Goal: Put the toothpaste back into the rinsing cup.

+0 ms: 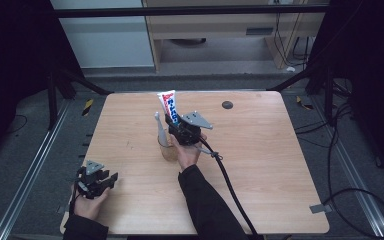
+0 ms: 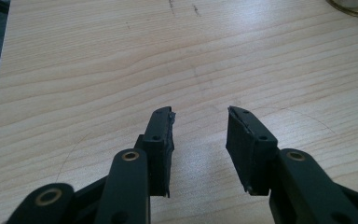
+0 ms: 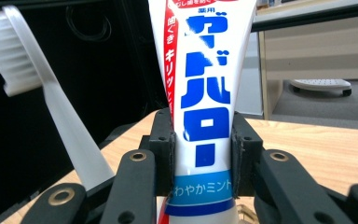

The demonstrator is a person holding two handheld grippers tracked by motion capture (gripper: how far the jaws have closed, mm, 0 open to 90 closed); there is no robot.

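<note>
My right gripper (image 1: 178,125) (image 3: 203,144) is shut on a white toothpaste tube (image 1: 169,106) (image 3: 204,93) with blue and red lettering, holding it upright over a clear cup (image 1: 168,146) near the table's middle. A white toothbrush (image 1: 159,129) (image 3: 51,98) leans in the cup, bristles up, just left of the tube. The tube's lower end is hidden behind the gripper. My left gripper (image 1: 111,180) (image 2: 199,126) rests low at the front left of the table, open with nothing between its jaws. The cup's rim (image 2: 354,7) peeks in at the top right of the left gripper view.
The wooden table (image 1: 260,165) has a small dark round mark (image 1: 227,104) near its back edge. The right gripper's cable (image 1: 230,190) trails over the table toward the front. Dark floor and metal rails surround the table.
</note>
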